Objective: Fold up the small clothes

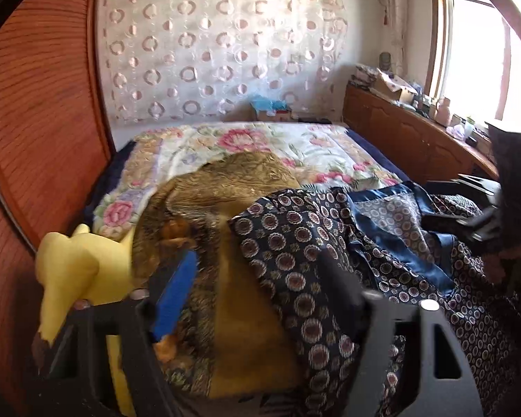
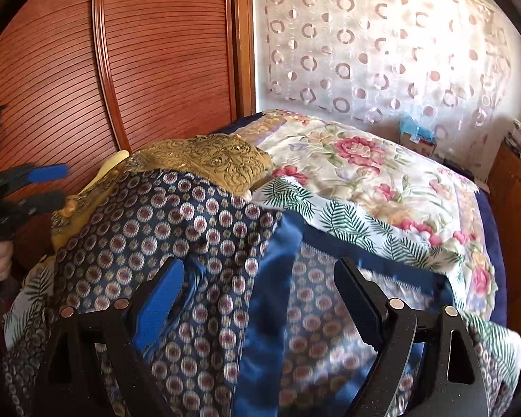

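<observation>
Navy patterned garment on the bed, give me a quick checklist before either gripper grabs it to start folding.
1. Navy patterned garment within reach of both grippers: ok.
2. Right gripper open, above the garment, nothing held: ok.
3. Left gripper jaws apart, not pinching cloth: ok.
4. Garment lying flat: not ok, it is bunched, with the blue lining turned out.
5. Garment clear of other clothes: not ok, it overlaps the gold brocade piece.
6. Which edge is hem or collar: cannot tell.
</observation>
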A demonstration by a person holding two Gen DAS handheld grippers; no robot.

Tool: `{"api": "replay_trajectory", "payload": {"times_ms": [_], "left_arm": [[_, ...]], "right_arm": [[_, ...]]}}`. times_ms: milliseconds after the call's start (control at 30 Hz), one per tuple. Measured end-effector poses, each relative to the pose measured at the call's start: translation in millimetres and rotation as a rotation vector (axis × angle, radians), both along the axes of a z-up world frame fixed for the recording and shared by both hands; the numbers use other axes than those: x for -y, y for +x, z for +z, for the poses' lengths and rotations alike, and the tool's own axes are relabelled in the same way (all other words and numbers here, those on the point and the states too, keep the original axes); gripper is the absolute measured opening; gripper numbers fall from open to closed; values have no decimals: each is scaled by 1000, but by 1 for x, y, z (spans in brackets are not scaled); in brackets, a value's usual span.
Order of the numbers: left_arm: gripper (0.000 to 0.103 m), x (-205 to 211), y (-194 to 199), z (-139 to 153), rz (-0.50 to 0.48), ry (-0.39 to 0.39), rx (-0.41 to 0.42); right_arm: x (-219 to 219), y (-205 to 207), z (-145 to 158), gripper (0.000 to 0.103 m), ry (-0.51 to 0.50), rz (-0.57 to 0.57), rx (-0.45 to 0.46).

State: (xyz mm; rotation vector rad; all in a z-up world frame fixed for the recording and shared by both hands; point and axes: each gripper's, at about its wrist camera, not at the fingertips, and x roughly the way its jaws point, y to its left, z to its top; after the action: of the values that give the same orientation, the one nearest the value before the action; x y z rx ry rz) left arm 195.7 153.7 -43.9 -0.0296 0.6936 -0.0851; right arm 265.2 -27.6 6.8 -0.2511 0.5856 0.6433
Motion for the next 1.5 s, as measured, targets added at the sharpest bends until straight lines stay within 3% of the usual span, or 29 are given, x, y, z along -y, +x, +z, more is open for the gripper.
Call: {"api": "replay_trajectory", "payload": {"times_ms": [33, 133, 300, 367, 400, 467, 667, 867, 967, 1033, 1067, 1167, 1200, 1233, 1500], "left_arm": [[49, 0, 7, -2, -3, -7, -22], [41, -2, 28, -9, -13, -35, -83], [41, -3, 49, -18, -7, -37, -139], [27, -2, 55, -19, -13, -44, -152], [11, -2, 57, -20, -20, -53, -160], [2, -2, 57, -19, -34, -52, -156], [1, -6, 37, 13, 14, -14, -23], [2, -6, 34, 26, -1, 20, -14], [7, 5, 22, 38, -8, 76, 31], [31, 15, 13, 45, -17, 111, 73], [37, 22, 6, 48, -32, 116, 95], [61, 37, -14, 54, -69, 87, 125], [78, 46, -24, 56, -89, 71, 136], [84, 50, -29, 58, -99, 65, 144], [84, 112, -76, 44, -195, 47, 140]], "right_arm": [[8, -5, 0, 89, 2, -3, -2], [31, -20, 5, 89, 15, -25, -3], [63, -41, 8, 89, 29, -70, 10], [73, -47, 9, 89, 47, -80, -1], [76, -49, 10, 89, 52, -89, -2], [84, -56, 11, 89, 55, -110, 7], [113, -75, 6, 89, 81, -175, 3], [138, -82, 3, 89, 99, -217, -13], [154, -89, 4, 89, 111, -251, -11], [163, -96, 5, 89, 108, -275, -2], [168, -100, 5, 89, 106, -290, 2], [186, -109, 7, 89, 112, -332, 2], [193, -115, 6, 89, 109, -350, 5], [197, -117, 6, 89, 105, -362, 6], [243, -151, -3, 89, 66, -475, -7]]}}
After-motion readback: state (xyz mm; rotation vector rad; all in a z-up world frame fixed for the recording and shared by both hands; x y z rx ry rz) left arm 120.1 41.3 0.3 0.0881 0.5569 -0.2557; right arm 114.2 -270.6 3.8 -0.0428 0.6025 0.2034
